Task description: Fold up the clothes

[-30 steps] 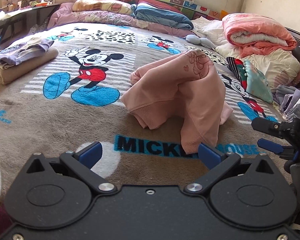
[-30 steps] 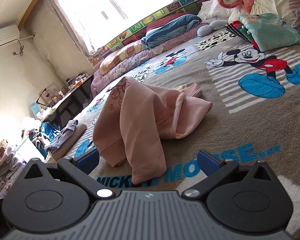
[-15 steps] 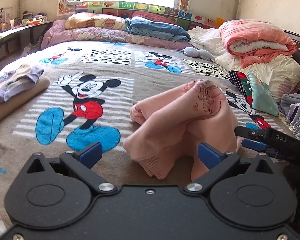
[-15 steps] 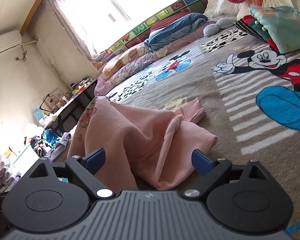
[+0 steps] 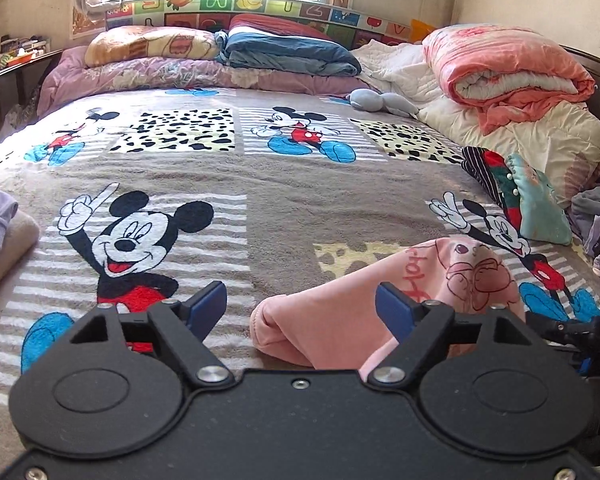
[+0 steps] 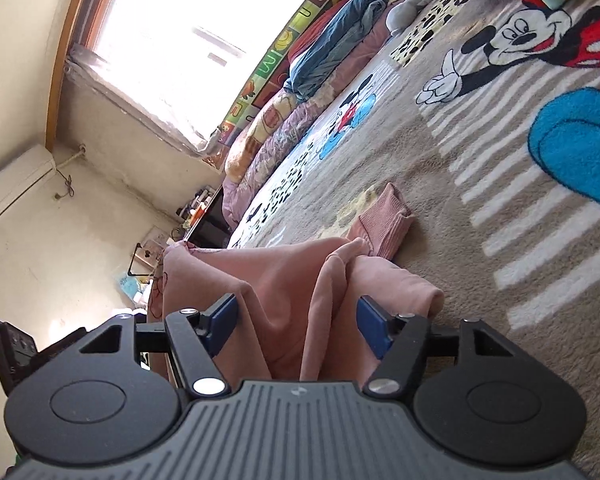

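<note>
Right now my left gripper (image 5: 300, 306) and right gripper (image 6: 296, 322) both hold their fingers spread wide around the bunched pink sweatshirt (image 6: 300, 292) on the Mickey blanket (image 5: 260, 184), gripping nothing.

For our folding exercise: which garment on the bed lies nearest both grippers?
The pink sweatshirt, crumpled between both open grippers' fingers; the teal garment lies farther back.

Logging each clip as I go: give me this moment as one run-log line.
stage: reaching | left gripper: open, at edge of pink sweatshirt | right gripper: open, fabric between jaws, not clamped | garment: crumpled on Mickey blanket, unfolded
</note>
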